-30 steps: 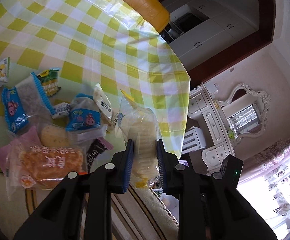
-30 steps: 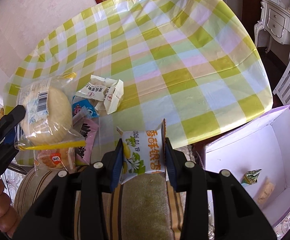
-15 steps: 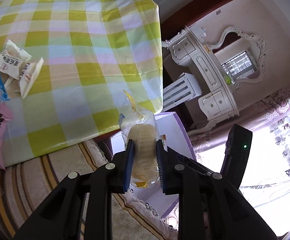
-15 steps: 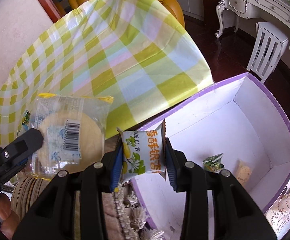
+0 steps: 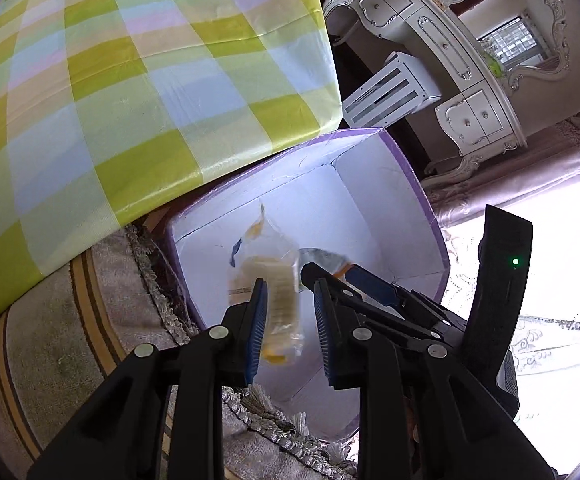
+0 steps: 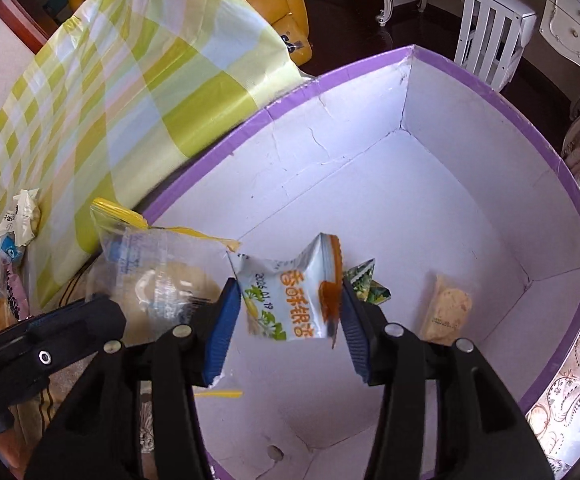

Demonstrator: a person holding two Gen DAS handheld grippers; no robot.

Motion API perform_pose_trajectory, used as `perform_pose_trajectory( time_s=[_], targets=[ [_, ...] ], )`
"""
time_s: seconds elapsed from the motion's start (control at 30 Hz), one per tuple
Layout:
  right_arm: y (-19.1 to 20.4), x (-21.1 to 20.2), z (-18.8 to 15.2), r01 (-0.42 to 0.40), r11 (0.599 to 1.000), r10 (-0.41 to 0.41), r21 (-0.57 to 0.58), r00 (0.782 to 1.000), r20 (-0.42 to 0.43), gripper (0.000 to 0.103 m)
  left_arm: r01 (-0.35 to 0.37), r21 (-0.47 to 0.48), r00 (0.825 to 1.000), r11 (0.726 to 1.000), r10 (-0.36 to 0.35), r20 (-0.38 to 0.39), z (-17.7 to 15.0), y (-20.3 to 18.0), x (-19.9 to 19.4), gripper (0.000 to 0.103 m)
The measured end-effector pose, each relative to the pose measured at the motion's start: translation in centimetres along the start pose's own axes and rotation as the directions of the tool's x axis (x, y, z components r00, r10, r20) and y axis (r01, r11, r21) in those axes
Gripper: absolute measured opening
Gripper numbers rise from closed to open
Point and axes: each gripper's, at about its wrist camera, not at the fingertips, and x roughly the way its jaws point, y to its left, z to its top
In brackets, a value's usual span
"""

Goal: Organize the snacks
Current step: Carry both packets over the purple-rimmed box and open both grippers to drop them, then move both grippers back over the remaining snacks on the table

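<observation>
On the far left of the right wrist view, a few small snack packets (image 6: 17,216) lie on the desk (image 6: 101,92), which is covered with a yellow-green checked cloth. The desk's near edge overhangs a striped, fringed cushion (image 5: 69,320), seen in the left wrist view.

Next to the right is the left tool (image 5: 290,320). Its blue pads stand apart, with a clear bag of pale round cakes (image 5: 277,292) between them. The bag looks blurred; it lies against the left pad, with a gap to the right pad, so the pads are spread and the bag looks loose rather than pinched. The bag hangs over the open white box with a purple rim (image 6: 470,80), which sits just beside the desk edge, lower than the desk top.

Further right, the right tool (image 6: 290,312) is also over the box. Its pads are spread wider than the white packet with orange print (image 6: 290,300) between them; the packet is tilted and blurred, and I cannot tell whether either pad touches it.

On the box floor beyond lie a small green folded packet (image 6: 370,288) and, well to its right near the box wall, a clear-wrapped tan biscuit (image 6: 446,308).

Behind the box stand a white slatted stool (image 6: 494,28) and a white carved dresser (image 5: 450,60).
</observation>
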Motion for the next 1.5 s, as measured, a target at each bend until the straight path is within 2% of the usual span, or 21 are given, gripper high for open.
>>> perform_pose_trajectory(
  time_s=[0.1, 0.37, 0.43, 0.57, 0.63, 0.7, 0.83, 0.87, 0.93, 1.0, 1.07, 1.13, 1.23, 1.33, 1.5],
  targets=[
    [-0.1, 0.2, -0.1, 0.009, 1.000, -0.008, 0.009, 1.000, -0.002, 0.068, -0.017, -0.003, 1.000, 1.000, 0.017, 0.015, 0.3, 0.0, -0.2, 0.033],
    [0.3, -1.0, 0.5, -0.009, 1.000, 0.008, 0.028, 0.999, 0.036, 0.077, -0.028, -0.012, 0.993, 1.000, 0.029, 0.112, 0.1, 0.2, -2.6, 0.053],
    [0.8, -1.5, 0.8, -0.016, 1.000, 0.015, 0.027, 0.999, 0.050, 0.077, -0.044, -0.017, 0.987, 0.999, 0.046, 0.151, -0.1, 0.5, -3.7, 0.065],
    [2.2, -2.8, 1.4, -0.015, 1.000, 0.016, -0.005, 0.996, 0.086, 0.077, -0.094, -0.017, 0.964, 0.995, 0.095, 0.247, -0.4, 1.0, -6.6, 0.070],
    [2.9, -3.3, 1.8, -0.028, 1.000, 0.029, -0.010, 0.995, 0.096, 0.077, -0.124, -0.021, 0.945, 0.992, 0.124, 0.302, -0.5, 1.4, -8.2, 0.075],
    [3.9, -3.8, 2.1, -0.035, 0.999, 0.038, -0.026, 0.994, 0.105, 0.078, -0.163, -0.023, 0.916, 0.986, 0.160, 0.368, -0.9, 2.1, -10.0, 0.077],
    [6.2, -4.6, 2.2, -0.042, 0.996, 0.052, -0.075, 0.991, 0.127, 0.078, -0.255, -0.042, 0.829, 0.966, 0.241, 0.504, -2.2, 3.9, -13.8, 0.085],
    [6.9, -4.7, 2.2, -0.040, 0.995, 0.052, -0.091, 0.990, 0.134, 0.078, -0.268, -0.060, 0.813, 0.961, 0.259, 0.522, -2.5, 4.7, -14.8, 0.085],
    [8.3, -5.0, 2.0, -0.033, 0.991, 0.053, -0.129, 0.987, 0.154, 0.078, -0.276, -0.094, 0.794, 0.956, 0.282, 0.539, -3.1, 6.3, -16.3, 0.085],
    [9.8, -5.3, 1.8, -0.026, 0.985, 0.056, -0.169, 0.983, 0.173, 0.078, -0.286, -0.147, 0.767, 0.947, 0.319, 0.557, -4.1, 8.2, -18.0, 0.085],
    [11.2, -5.7, 1.6, -0.014, 0.975, 0.057, -0.220, 0.980, 0.192, 0.078, -0.276, -0.213, 0.752, 0.937, 0.349, 0.559, -5.2, 10.4, -19.6, 0.085],
    [12.5, -6.1, 1.4, -0.007, 0.967, 0.063, -0.256, 0.976, 0.208, 0.078, -0.282, -0.280, 0.728, 0.917, 0.395, 0.560, -6.5, 12.6, -21.0, 0.085],
    [14.2, -6.4, 1.1, -0.036, 0.957, 0.099, -0.287, 0.974, 0.206, 0.078, -0.270, -0.371, 0.705, 0.888, 0.445, 0.552, -8.3, 15.9, -23.0, 0.084],
    [16.3, -6.1, 0.8, -0.045, 0.942, 0.114, -0.332, 0.975, 0.191, 0.078, -0.276, -0.411, 0.683, 0.869, 0.478, 0.553, -9.8, 18.3, -24.8, 0.084],
    [19.0, -5.0, 0.5, -0.054, 0.929, 0.118, -0.365, 0.981, 0.156, 0.078, -0.289, -0.454, 0.676, 0.843, 0.515, 0.527, -11.6, 21.2, -26.3, 0.079]
  ],
)
